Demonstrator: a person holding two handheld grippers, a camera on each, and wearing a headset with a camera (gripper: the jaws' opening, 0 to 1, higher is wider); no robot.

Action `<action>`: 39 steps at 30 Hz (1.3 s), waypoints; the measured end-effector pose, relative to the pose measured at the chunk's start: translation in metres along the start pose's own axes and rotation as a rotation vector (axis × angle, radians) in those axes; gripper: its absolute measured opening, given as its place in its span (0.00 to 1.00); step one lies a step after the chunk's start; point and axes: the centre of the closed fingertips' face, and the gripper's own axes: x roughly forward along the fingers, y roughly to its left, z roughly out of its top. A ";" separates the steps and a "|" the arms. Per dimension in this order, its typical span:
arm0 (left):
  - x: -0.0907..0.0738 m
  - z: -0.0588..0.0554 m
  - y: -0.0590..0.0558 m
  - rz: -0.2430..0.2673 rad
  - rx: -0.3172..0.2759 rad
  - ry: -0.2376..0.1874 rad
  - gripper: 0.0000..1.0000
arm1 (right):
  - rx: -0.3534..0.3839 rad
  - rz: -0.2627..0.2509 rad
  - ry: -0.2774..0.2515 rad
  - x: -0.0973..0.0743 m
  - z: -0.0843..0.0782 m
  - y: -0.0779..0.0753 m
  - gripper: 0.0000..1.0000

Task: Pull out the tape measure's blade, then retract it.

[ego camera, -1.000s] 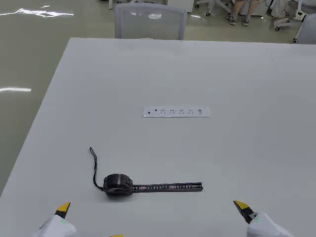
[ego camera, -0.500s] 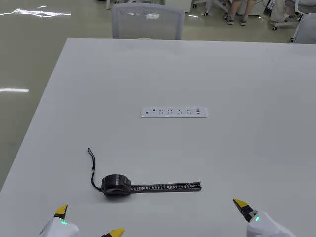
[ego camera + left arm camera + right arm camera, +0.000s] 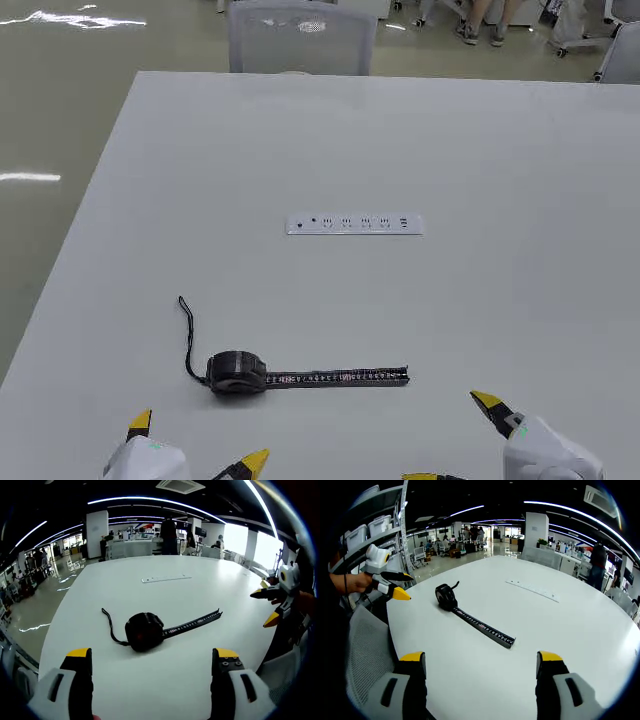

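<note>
- Tape measure: round dark case, lying flat on its side on the white desk, near the front edge, left of centre.
- Blade: dark with pale markings, partly pulled out, lying flat and straight to the case's right, end hook free on the desk.
- Black wrist strap: trails from the case's left, curving away toward the far side.

White power strip lies on the table (grey chair beyond).

Tape measure on table, blade extended rightward.
</note>
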 end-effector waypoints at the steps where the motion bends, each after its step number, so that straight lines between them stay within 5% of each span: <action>1: 0.001 0.001 0.000 0.010 -0.002 -0.003 0.99 | -0.002 0.008 0.001 0.001 -0.001 -0.001 0.92; 17: 0.020 0.003 -0.006 0.060 -0.066 -0.042 0.99 | -0.107 0.094 0.019 0.019 -0.004 -0.013 0.84; 39: 0.056 0.003 0.004 0.149 -0.086 -0.079 0.89 | -0.346 0.304 0.053 0.054 -0.012 -0.034 0.66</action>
